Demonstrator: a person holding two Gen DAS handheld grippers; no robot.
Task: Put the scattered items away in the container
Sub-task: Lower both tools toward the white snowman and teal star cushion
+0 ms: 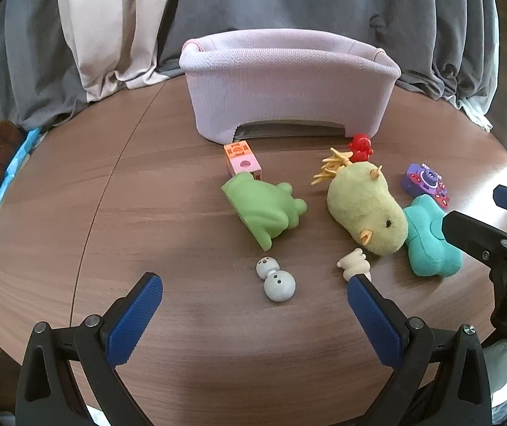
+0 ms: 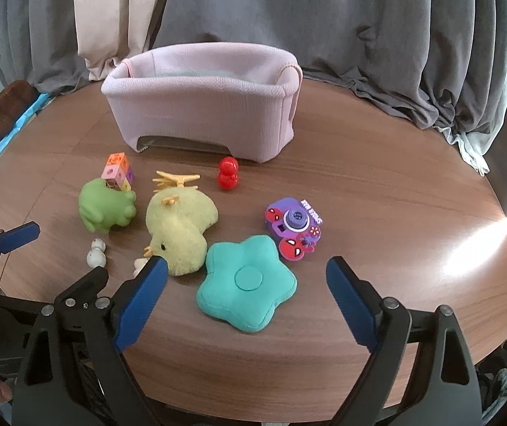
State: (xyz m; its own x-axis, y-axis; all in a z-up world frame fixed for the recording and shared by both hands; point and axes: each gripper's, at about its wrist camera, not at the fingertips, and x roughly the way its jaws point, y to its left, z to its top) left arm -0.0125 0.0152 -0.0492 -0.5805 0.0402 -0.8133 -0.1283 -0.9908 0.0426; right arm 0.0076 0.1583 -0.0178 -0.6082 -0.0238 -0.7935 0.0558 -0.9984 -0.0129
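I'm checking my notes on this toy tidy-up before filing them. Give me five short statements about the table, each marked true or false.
1. The teal star cushion lies between the open fingers of the right gripper. True.
2. The left gripper is shut on the green frog. False: it is open and empty, with the small grey figure lying ahead between its fingers.
3. The red toy sits inside the pink basket. False: it stands on the table in front of it.
4. The purple toy camera lies on the table beside the star cushion. True.
5. The yellow plush stands upright. False: it lies on its side.
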